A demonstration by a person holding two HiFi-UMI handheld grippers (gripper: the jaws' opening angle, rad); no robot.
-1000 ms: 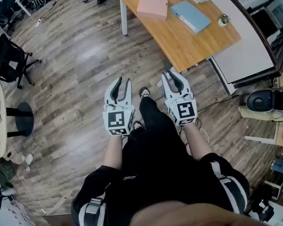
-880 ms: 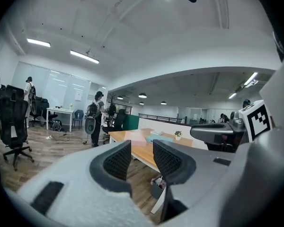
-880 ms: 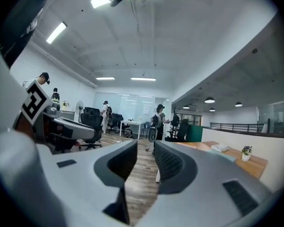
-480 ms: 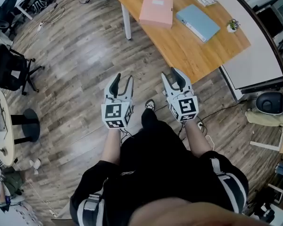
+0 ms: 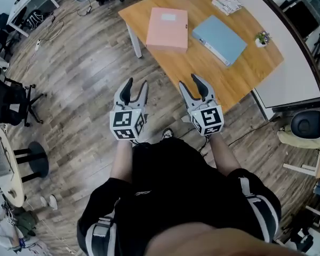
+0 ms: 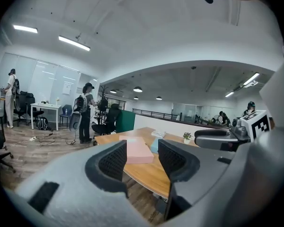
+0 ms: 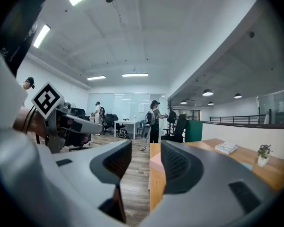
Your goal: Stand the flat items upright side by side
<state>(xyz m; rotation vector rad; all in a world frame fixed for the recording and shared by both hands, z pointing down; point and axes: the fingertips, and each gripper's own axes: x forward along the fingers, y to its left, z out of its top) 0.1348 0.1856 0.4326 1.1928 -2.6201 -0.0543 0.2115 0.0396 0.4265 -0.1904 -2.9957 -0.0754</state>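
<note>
1. Head view: one wooden desk (image 5: 205, 71) fills the upper middle. It lies ahead of both tools, with its near left corner pointing toward the person. Everything the task concerns rests on its top.
2. One pink file (image 5: 168, 29) lies flat by that near left corner. It is almost square, so it has no marked long axis. In the left gripper view it shows straight ahead through the gap of the left tool (image 5: 137, 84), but well apart from it.
3. One blue binder (image 5: 218, 39) lies flat just to the right of the pink file. Its long axis runs along the desk, slanting from upper left to lower right. It looks like the right hand's natural target, since it sits on that side.
4. Two tools, one per hand, are held side by side and pointed at the desk. The right tool (image 5: 189, 83) is nearer the desk, about at its front edge, while the left one is over the wooden floor. The jaws of both have just been opening and now stand moderately apart. Nothing is between either pair. Only the far-off desk and file show through the gaps.
5. One small stack of booklets (image 5: 228, 4) lies flat at the far end of the desk, beyond the binder. It is farthest from both hands and may be a third flat item.
6. One tiny potted plant (image 5: 263, 38) stands near the desk's right edge, beside the binder's far side. It is worth avoiding.
</note>
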